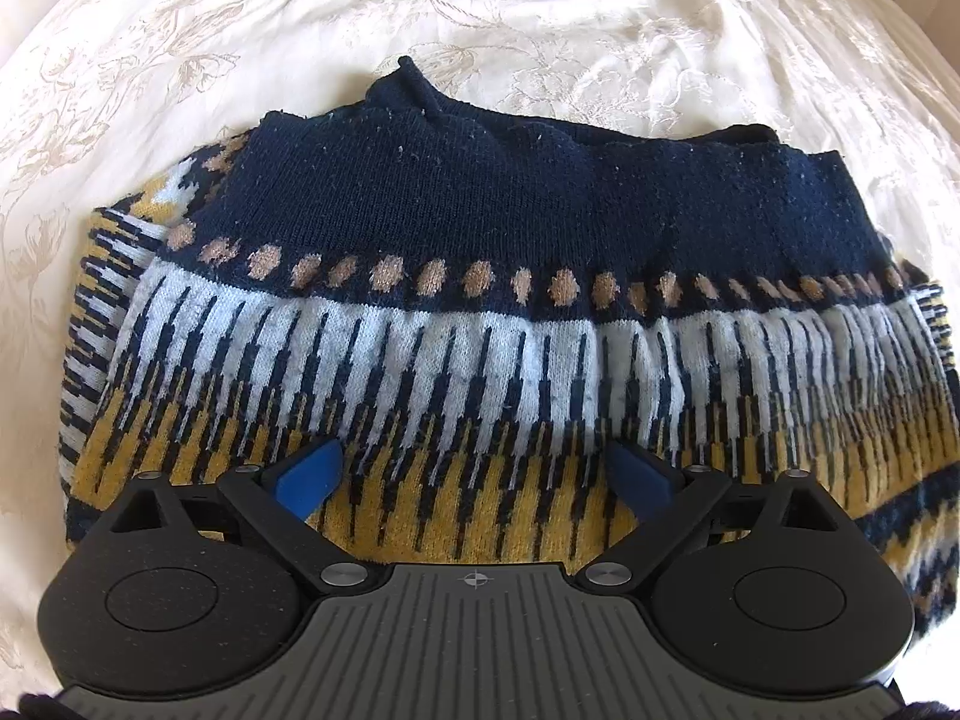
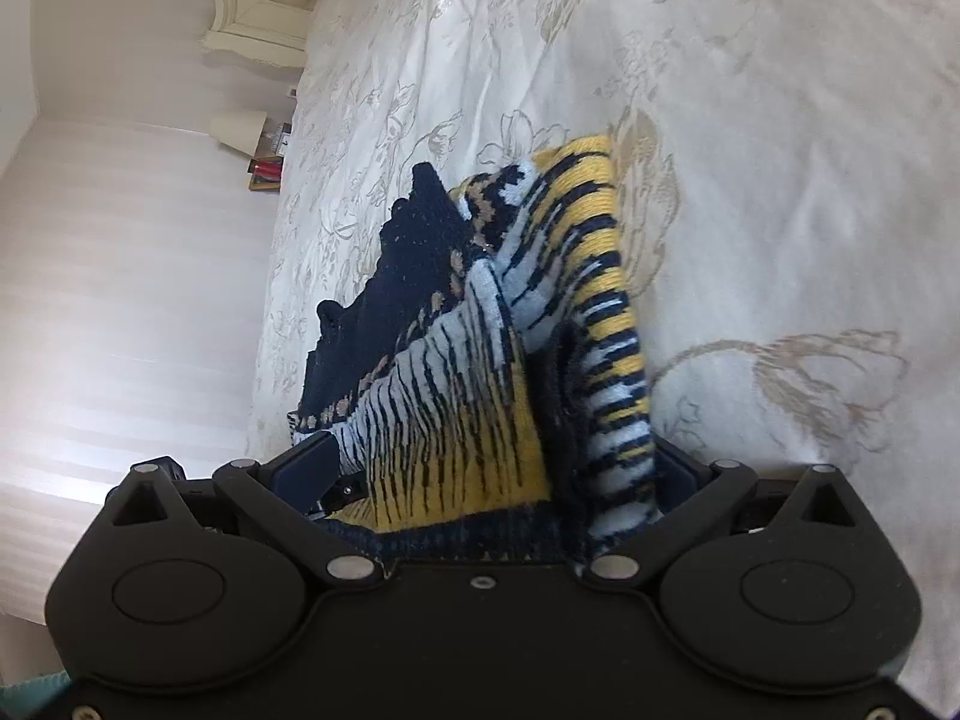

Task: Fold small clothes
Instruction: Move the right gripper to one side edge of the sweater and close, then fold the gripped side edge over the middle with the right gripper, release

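A knitted sweater (image 1: 480,312), navy with tan dots and white and yellow zigzag bands, lies folded on a cream bedspread (image 1: 540,18). My left gripper (image 1: 474,474) hovers over its yellow band with its blue fingers (image 1: 312,474) wide apart and nothing between them. In the right wrist view the sweater (image 2: 480,360) is bunched thickly between the fingers of my right gripper (image 2: 480,480). The jaws stand wide apart around the bundle, and the fabric hides the fingertips.
The embroidered cream bedspread (image 2: 750,120) spreads all around the sweater. A carved cream headboard (image 2: 240,0), a lamp (image 2: 240,129) and a pale wall (image 2: 120,270) show at the left of the right wrist view.
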A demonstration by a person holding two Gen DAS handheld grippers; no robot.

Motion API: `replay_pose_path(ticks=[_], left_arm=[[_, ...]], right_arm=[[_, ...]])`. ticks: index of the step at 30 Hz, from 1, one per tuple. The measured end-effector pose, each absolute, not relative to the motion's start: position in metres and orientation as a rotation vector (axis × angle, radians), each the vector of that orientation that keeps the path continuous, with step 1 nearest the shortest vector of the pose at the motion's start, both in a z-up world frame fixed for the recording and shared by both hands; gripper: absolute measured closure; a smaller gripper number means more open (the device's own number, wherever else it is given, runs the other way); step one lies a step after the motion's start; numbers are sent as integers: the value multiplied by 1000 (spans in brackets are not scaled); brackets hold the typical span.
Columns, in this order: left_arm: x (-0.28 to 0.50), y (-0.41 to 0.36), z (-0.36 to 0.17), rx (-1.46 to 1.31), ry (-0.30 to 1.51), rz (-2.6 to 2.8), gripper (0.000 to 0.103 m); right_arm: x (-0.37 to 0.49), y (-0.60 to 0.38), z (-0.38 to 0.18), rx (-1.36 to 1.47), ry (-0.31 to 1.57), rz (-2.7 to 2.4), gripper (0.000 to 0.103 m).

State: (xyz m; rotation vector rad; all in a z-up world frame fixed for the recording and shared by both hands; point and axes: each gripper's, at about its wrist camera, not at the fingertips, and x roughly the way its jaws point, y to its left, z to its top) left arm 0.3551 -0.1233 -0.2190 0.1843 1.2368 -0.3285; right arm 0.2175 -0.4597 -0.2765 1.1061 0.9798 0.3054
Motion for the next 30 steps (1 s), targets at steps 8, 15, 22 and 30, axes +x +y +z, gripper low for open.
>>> replay_pose_path(ticks=[8,15,22,30], left_arm=[[355,-126,-224,164,1226,-306,0],[364,-115,-212,124,1261,-350,6],[336,-74,-170,95,1173,-340,15],[302,-2,-141,6,1171,-278,15]], right_arm=[[237,-443,-277,1074,1029,278,0],[231,-450,-273,1145,1028,238,13],[230,-432,-243,940,1071,110,72],[242,-387,-182,753,1075,25,73]])
